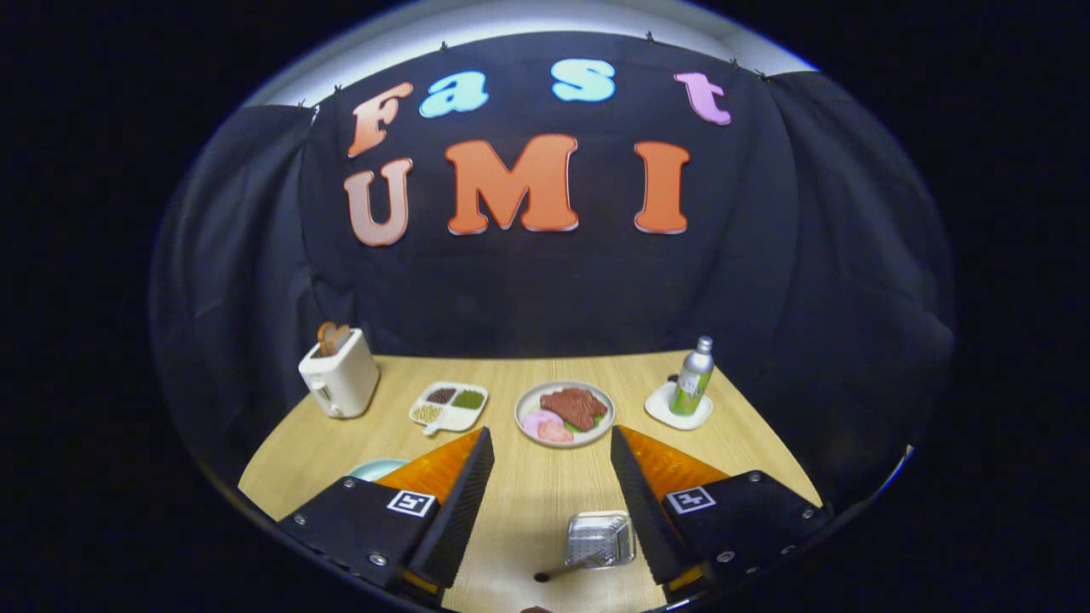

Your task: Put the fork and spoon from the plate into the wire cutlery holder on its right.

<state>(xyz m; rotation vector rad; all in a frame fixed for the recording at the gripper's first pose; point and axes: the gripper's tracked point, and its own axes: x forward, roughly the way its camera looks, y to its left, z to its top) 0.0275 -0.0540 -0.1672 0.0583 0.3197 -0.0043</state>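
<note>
Hand-held gripper spread wide, wire cutlery holder between its fingers, square marker tags on both, bottle label illegible.

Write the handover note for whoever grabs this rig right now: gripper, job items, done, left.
Hand-held gripper: fingers open, nothing between them, held above the light wooden table.
Square silver wire cutlery holder: on the table between the fingers, close to the right one. A dark handle with a silvery end lies beside or against it; cannot tell which utensil, or whether it sits inside.
Pale blue plate: mostly hidden behind the left finger; contents unseen.
Done: unclear.
Left: check plate, move remaining cutlery into holder.
</note>
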